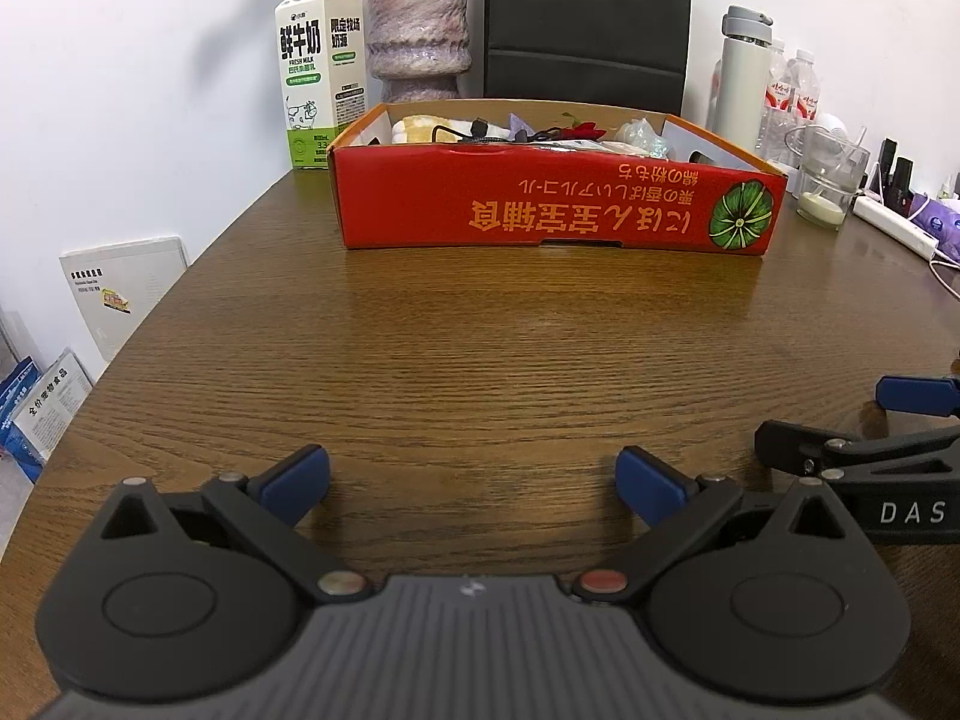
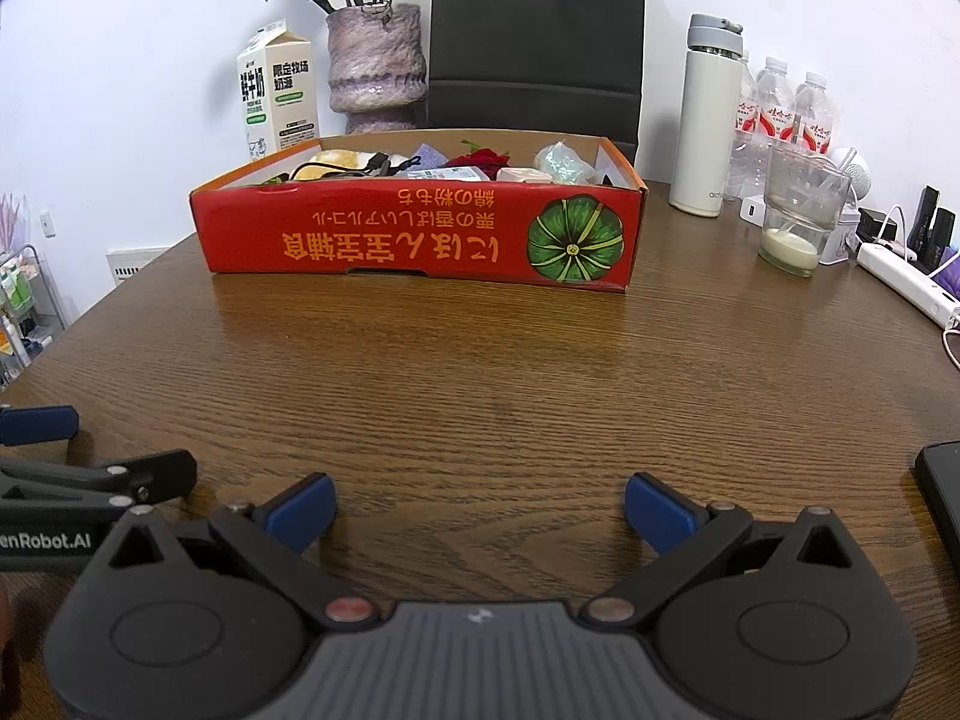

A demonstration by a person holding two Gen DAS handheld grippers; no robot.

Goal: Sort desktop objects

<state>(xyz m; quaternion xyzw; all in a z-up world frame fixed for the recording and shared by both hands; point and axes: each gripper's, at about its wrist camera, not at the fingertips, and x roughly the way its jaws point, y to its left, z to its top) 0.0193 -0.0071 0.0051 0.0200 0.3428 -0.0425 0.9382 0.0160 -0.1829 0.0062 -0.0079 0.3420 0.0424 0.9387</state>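
A red cardboard box [image 1: 540,204] stands on the wooden table, far ahead of both grippers; it also shows in the right wrist view [image 2: 414,234]. It holds several items: a black cable [image 2: 336,171], a red flower [image 2: 483,159], a pale wrapped bundle [image 2: 561,162], a yellow-white cloth [image 1: 414,127]. My left gripper [image 1: 473,483] is open and empty above the near table. My right gripper [image 2: 480,507] is open and empty beside it. Each gripper shows at the edge of the other's view.
Behind the box stand a milk carton [image 1: 318,72], a vase [image 1: 417,30] and a black chair [image 1: 585,24]. At right are a white thermos [image 2: 711,120], water bottles [image 2: 786,114], a glass cup [image 2: 798,216], a power strip [image 2: 906,279] and a dark phone [image 2: 942,486].
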